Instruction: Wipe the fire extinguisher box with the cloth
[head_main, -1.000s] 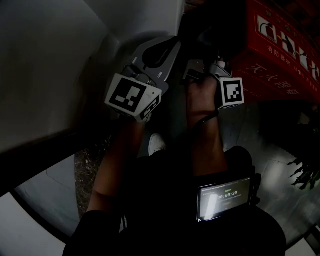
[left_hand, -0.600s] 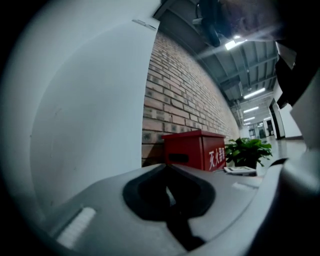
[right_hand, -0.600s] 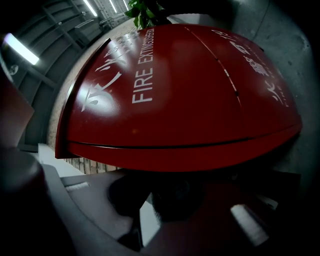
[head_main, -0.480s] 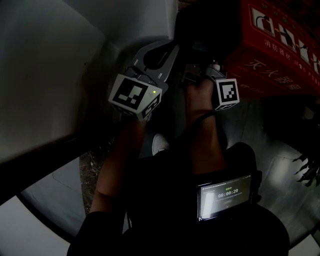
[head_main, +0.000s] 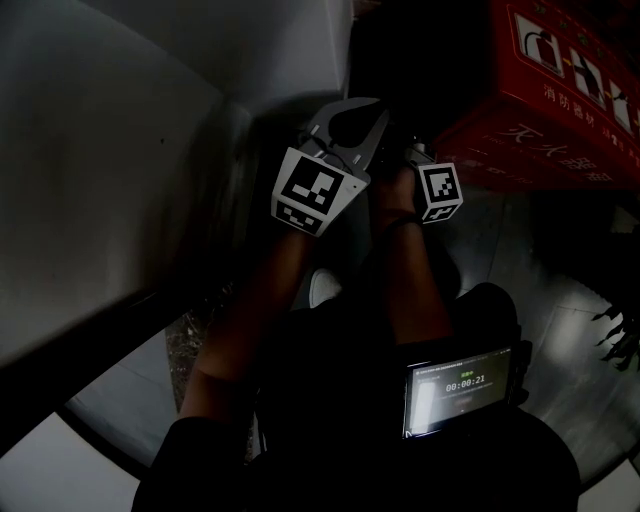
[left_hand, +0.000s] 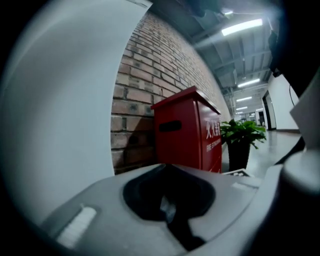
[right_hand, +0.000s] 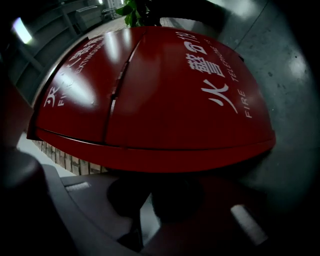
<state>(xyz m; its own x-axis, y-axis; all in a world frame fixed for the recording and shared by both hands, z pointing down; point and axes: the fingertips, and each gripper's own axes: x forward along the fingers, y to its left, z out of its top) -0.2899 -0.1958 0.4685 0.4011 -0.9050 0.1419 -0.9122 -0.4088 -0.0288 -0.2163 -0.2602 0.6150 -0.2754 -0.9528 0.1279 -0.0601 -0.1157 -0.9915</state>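
box: one red metal fire extinguisher box (right_hand: 160, 90) with white letters, standing against a brick wall (left_hand: 150, 65).
grippers: two, side by side, down and to the left of the box in the head view.
box and right gripper: the red top fills the view just in front of the right gripper (right_hand: 147, 177). its rim is right above the jaw tips. i cannot tell if they touch.
box and left gripper: the box is ahead of the left gripper (left_hand: 167, 167), a little to the right, and apart from it.
left jaws: closed together, holding nothing.
right jaws: closed together. nothing shows between them, but it is dark there.
marker cubes: two, black and white: the left cube (head_main: 315, 190) and the right cube (head_main: 440, 192).
plant: one green leafy plant (left_hand: 242, 131) in a black pot (left_hand: 239, 156), just past the box.
screen: one small lit screen (head_main: 460, 388) close to the person's body.
shoe: one white shoe (head_main: 320, 288) on the grey floor (head_main: 560, 330).
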